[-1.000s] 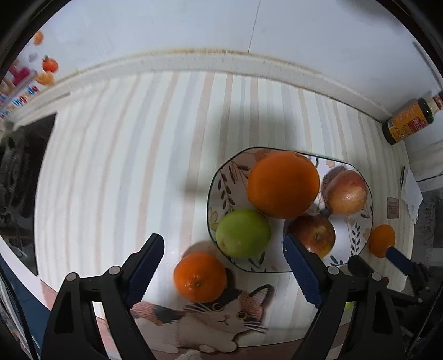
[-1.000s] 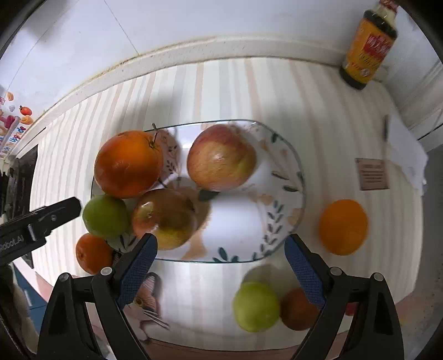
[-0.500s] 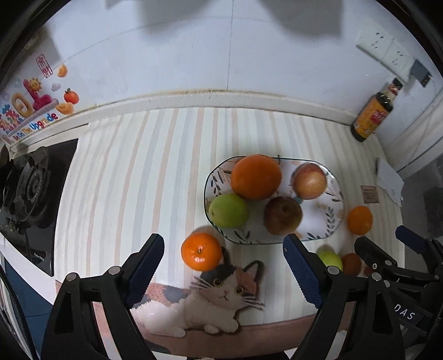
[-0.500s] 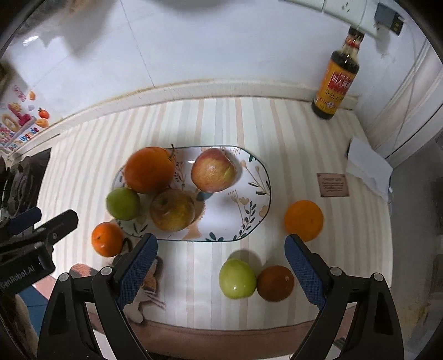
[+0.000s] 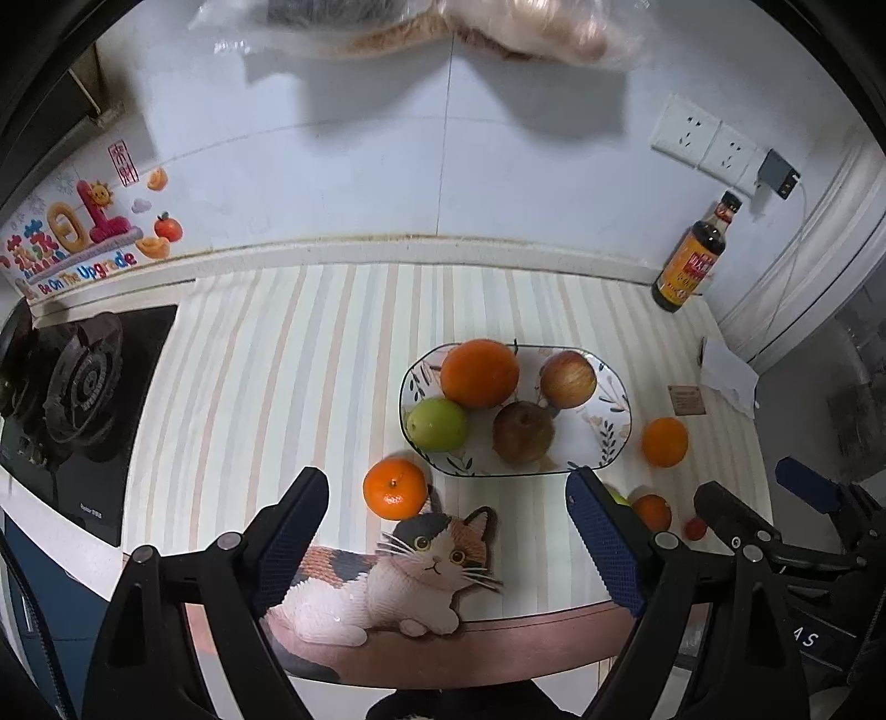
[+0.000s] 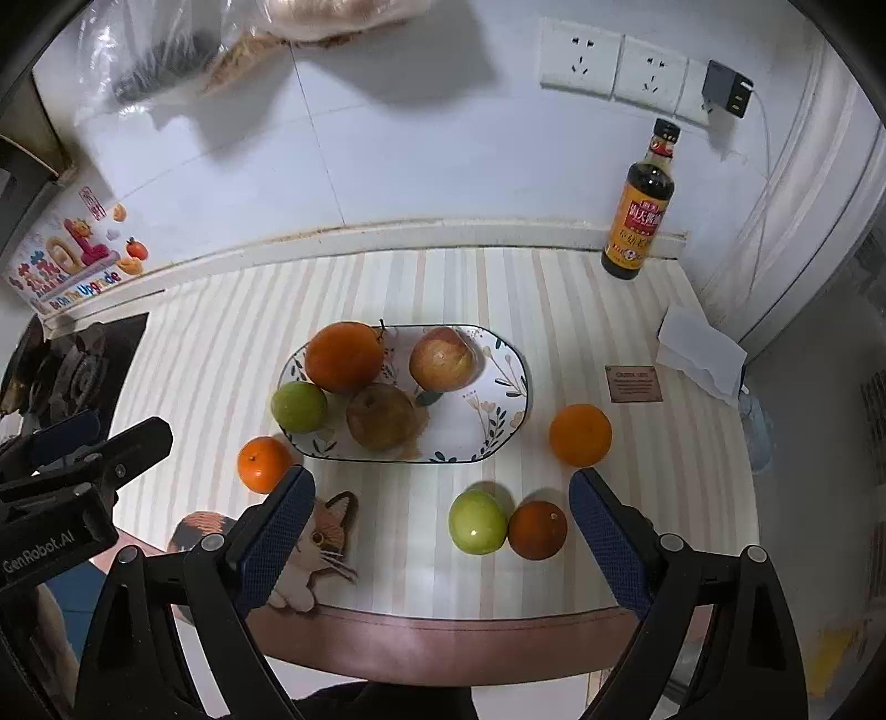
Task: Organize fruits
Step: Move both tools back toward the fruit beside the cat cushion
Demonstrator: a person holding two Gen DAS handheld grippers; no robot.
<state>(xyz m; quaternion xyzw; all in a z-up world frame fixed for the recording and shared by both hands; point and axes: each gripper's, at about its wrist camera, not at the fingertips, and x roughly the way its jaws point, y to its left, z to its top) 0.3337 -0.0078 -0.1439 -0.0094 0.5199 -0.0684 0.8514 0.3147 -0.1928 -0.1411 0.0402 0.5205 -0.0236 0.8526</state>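
Both tools, left tool and right tool, are held wide open and empty; loose mandarin beside the plate should be straddled squarely, then gripped gently.

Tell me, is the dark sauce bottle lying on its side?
No, the sauce bottle stands upright at the back of the striped counter, against the wall.

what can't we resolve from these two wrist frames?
- Left wrist: green fruit mostly hidden behind the left gripper finger.
- Left wrist: small red item too small to identify.
- Right wrist: brown card text too small to read.
- Both views: hanging bags cut by top edge.
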